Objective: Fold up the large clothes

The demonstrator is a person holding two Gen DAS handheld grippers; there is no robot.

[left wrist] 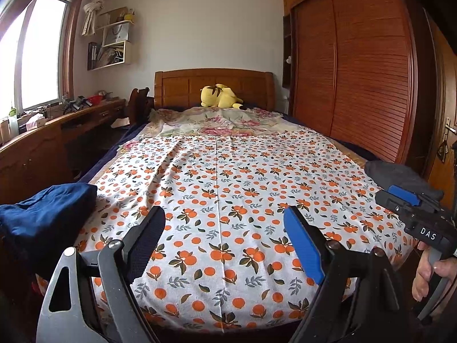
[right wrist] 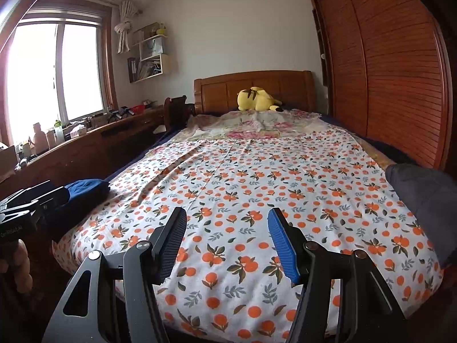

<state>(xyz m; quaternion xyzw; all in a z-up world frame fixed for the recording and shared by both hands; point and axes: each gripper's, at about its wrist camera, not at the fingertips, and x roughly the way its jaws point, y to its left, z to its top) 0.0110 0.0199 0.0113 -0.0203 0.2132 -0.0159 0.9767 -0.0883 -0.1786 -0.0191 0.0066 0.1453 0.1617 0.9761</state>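
A folded dark blue garment (left wrist: 48, 214) lies at the bed's near left corner, also seen as the blue garment (right wrist: 85, 188) in the right wrist view. A dark grey garment (left wrist: 400, 177) sits bunched at the right edge, showing as the grey garment (right wrist: 422, 197). My left gripper (left wrist: 225, 214) stands open above the orange-print sheet (left wrist: 222, 171), with nothing between its fingers. My right gripper (right wrist: 227, 214) is open too, over the sheet (right wrist: 257, 188) and left of the grey garment, holding nothing.
A yellow plush toy (left wrist: 220, 95) lies by the wooden headboard, on a floral cover (left wrist: 217, 123). A wardrobe (left wrist: 357, 71) lines the right side. A cluttered desk (left wrist: 57, 123) under the window runs along the left. A person's hand (left wrist: 428, 271) grips the right tool's handle.
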